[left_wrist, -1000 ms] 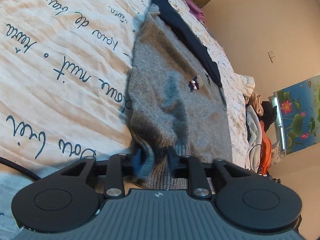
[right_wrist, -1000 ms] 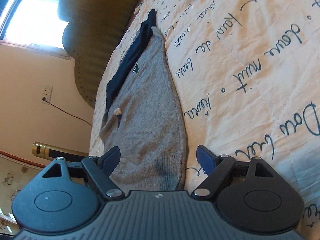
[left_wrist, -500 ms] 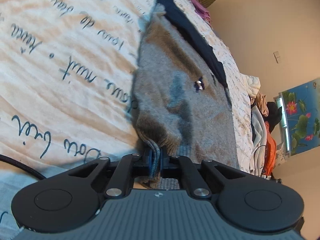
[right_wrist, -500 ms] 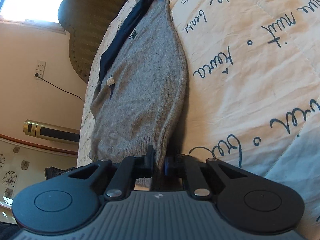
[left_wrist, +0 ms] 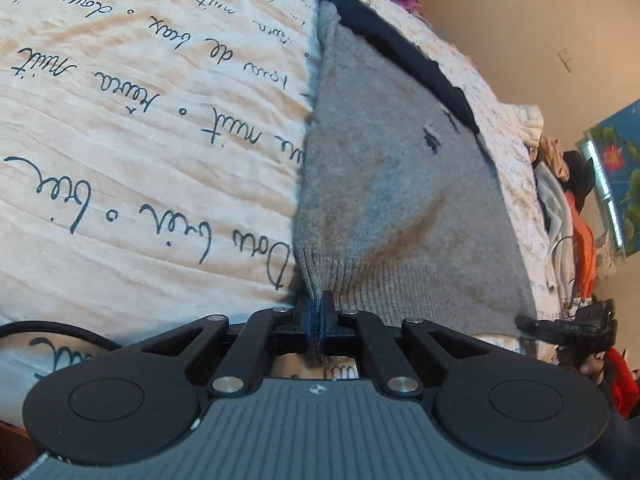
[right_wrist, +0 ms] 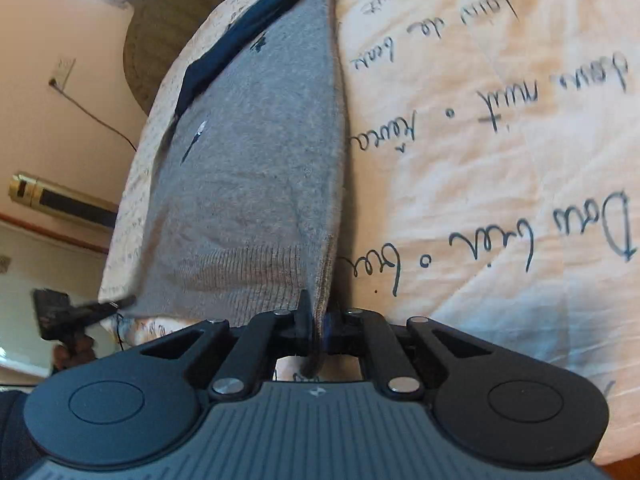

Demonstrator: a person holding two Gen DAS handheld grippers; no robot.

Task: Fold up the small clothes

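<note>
A small grey knitted sweater (left_wrist: 392, 184) with a dark navy collar band (left_wrist: 404, 52) lies on a cream bedspread. My left gripper (left_wrist: 316, 312) is shut on one corner of its ribbed hem, which is lifted off the bed. In the right wrist view the same sweater (right_wrist: 256, 152) stretches away from me, and my right gripper (right_wrist: 318, 316) is shut on the opposite hem corner. Each gripper shows at the edge of the other's view: the right gripper (left_wrist: 568, 326) and the left gripper (right_wrist: 80, 310), each with a hand below it.
The cream bedspread (left_wrist: 132, 152) carries dark handwritten script. A pile of clothes (left_wrist: 568, 216) lies at the bed's far side beside a blue flower picture (left_wrist: 620, 168). A dark headboard (right_wrist: 152, 48), a wall socket with cable (right_wrist: 64, 72) and a gold tube (right_wrist: 56, 200) stand on the other side.
Both grippers went from open around the hem corners to shut on them. The hem has since been raised and pulled taut between the two grippers.
</note>
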